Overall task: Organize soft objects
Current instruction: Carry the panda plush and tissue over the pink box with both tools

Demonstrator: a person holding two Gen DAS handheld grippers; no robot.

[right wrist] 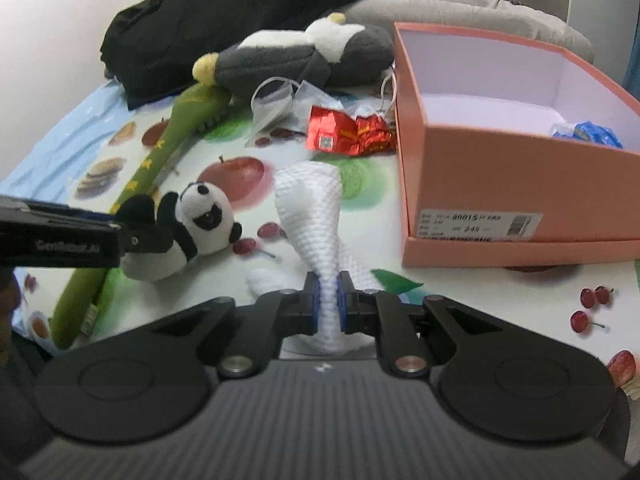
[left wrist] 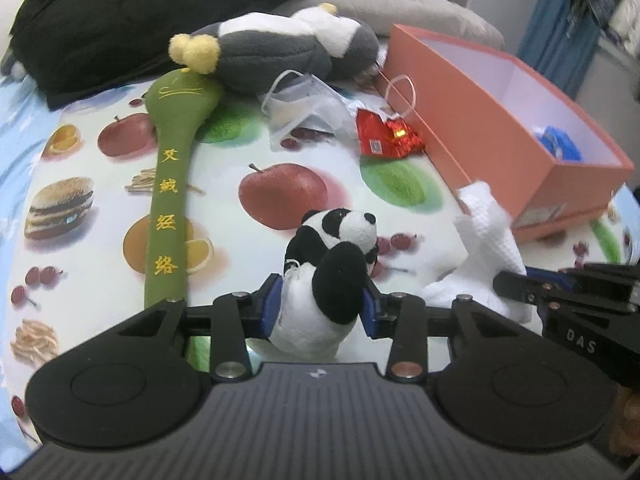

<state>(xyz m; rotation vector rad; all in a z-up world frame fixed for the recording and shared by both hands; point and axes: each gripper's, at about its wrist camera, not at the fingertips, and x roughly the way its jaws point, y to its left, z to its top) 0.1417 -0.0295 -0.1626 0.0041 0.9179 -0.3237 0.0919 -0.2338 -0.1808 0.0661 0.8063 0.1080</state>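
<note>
Left gripper (left wrist: 323, 304) is clenched on the panda plush (left wrist: 332, 276), low at 6 o'clock over the fruit-print cloth (left wrist: 100, 208). Right gripper (right wrist: 329, 304) pinches the white towel (right wrist: 310, 204), its twisted end rising toward 12. The orange box (right wrist: 500, 184) sits at 2 o'clock.

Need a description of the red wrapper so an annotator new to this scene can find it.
Start at the open orange box on the fruit-print cloth. Against the box's long side, toward its far end, lies the red wrapper, next to a clear plastic bag. It is the only shiny, crumpled foil piece; everything else nearby is plush or cloth.
</note>
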